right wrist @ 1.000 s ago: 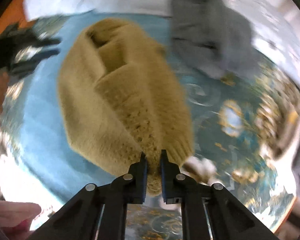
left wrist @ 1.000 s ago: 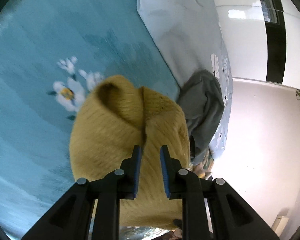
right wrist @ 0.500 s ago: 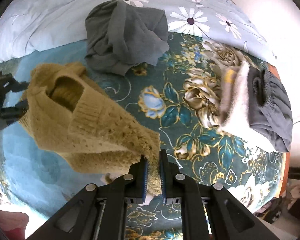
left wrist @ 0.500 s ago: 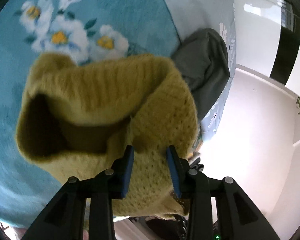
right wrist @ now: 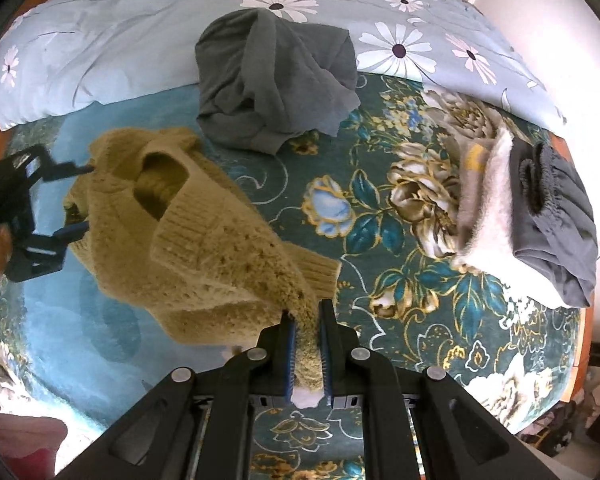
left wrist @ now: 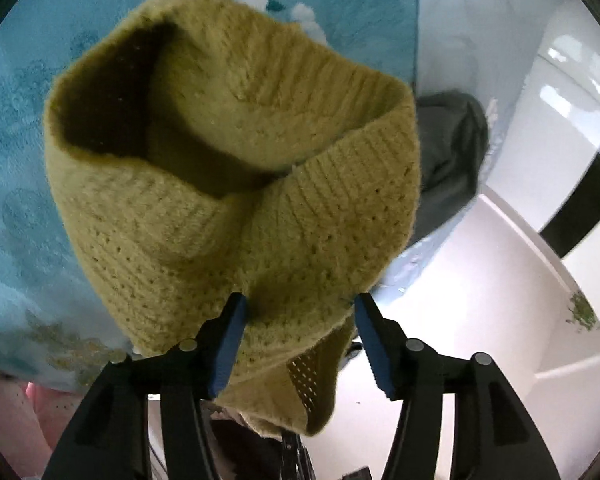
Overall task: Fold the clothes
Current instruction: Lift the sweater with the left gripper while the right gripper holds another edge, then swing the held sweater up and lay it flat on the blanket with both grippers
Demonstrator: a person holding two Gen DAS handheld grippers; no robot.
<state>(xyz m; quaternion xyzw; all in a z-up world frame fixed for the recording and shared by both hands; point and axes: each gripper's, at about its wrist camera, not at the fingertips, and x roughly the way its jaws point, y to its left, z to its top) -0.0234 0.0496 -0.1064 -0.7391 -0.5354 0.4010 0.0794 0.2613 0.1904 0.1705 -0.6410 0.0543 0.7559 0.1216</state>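
Hanging between the two grippers above the teal floral bedspread (right wrist: 380, 208), the mustard knit sweater (right wrist: 204, 240) is judged thick, soft and fairly heavy; sag and stretch are to be expected, slipping less so. One edge is pinched tight in the right gripper (right wrist: 307, 344), whose jaws are closed on it. The left gripper (left wrist: 300, 320) is spread wide, knit lying between its jaws but not clamped. Ribbed hem or shoulder seams are judged the firmest holds. Beyond the sweater a crumpled grey garment (right wrist: 272, 76) is seen, and well to its right a folded stack (right wrist: 524, 216)
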